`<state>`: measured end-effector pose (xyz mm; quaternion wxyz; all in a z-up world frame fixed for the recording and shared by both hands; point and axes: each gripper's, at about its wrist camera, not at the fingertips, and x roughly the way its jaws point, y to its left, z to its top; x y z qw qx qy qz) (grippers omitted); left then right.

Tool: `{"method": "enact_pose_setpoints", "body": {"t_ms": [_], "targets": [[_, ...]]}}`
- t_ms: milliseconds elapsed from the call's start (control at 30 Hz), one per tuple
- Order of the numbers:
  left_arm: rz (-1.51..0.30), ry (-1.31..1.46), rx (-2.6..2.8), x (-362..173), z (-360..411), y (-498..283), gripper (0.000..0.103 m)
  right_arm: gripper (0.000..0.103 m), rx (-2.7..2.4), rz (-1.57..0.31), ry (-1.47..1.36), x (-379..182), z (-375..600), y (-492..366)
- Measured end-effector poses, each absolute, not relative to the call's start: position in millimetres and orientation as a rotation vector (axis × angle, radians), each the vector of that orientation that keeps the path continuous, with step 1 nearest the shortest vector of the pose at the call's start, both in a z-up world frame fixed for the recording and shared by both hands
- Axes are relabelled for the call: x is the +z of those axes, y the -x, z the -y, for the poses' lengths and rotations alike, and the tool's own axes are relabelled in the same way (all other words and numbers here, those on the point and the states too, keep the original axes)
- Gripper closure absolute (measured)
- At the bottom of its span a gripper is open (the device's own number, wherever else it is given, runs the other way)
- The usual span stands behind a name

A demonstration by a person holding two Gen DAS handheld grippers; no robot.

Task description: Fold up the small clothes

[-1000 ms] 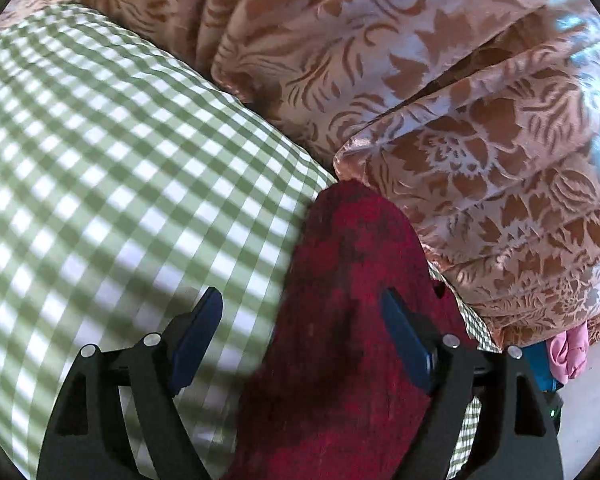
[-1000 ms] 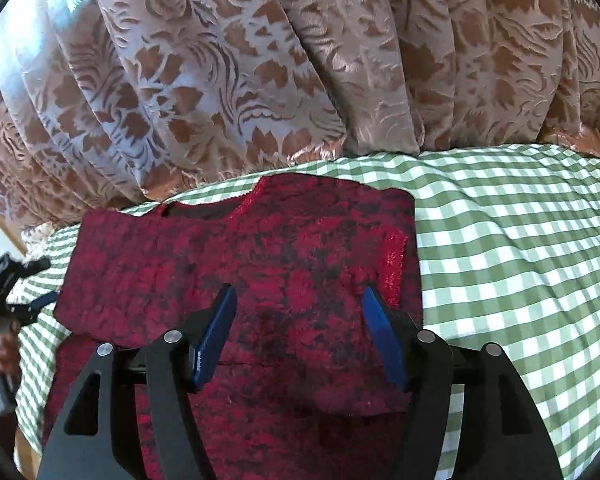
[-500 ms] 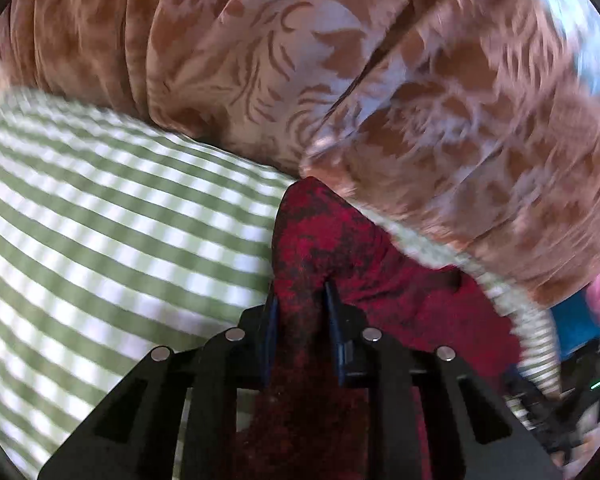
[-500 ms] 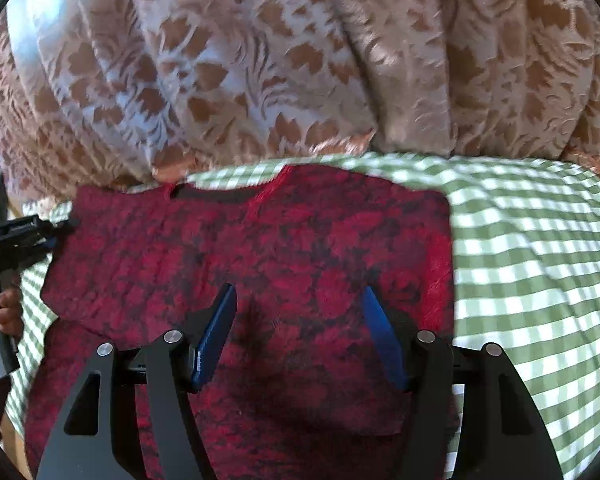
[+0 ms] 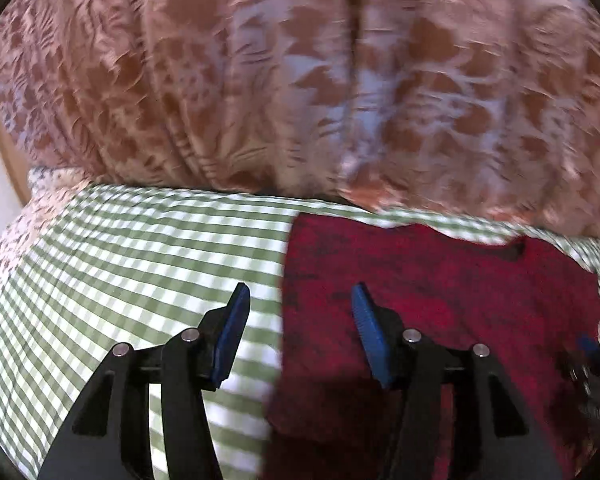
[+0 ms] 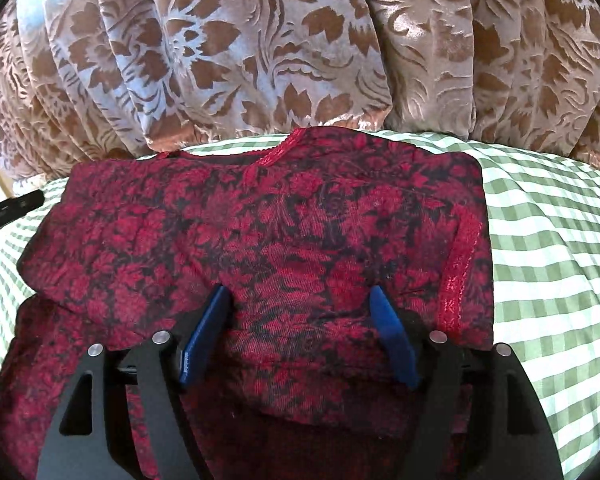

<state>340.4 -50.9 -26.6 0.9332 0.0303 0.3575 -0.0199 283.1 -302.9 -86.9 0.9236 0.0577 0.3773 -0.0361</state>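
A small red garment with a dark floral print (image 6: 268,232) lies flat on the green checked cloth (image 6: 548,264), both sleeves folded in over its body. My right gripper (image 6: 300,298) is open and empty, low over the garment's middle. My left gripper (image 5: 300,296) is open and empty, straddling the garment's left edge (image 5: 440,288); its left finger is over the checked cloth (image 5: 140,264). The tip of the right gripper shows at the right edge of the left wrist view (image 5: 592,350). Part of the left gripper shows at the left edge of the right wrist view (image 6: 10,208).
A brown and silver patterned curtain (image 6: 300,48) hangs right behind the far edge of the surface; it also fills the top of the left wrist view (image 5: 300,80). The checked cloth curves down at its left end (image 5: 12,248).
My left gripper shut on the left sleeve, carried it in over the garment, then opened and let go. The right gripper stayed open above the garment.
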Motion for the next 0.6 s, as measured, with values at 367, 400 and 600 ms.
{"method": "enact_pose_setpoints", "body": {"t_ms": [367,400,600], "targets": [[-0.787,-0.127,-0.063,-67,68,-336,0.051,0.029,-0.069,-0.764,-0.121,-87,303,-282],[-0.786,-0.119,-0.064,-67,67,-337,0.051,0.029,-0.069,-0.764,-0.121,-88,303,-282],[-0.773,-0.101,-0.069,-67,65,-335,0.051,0.027,-0.064,-0.763,-0.129,-88,303,-283]]}}
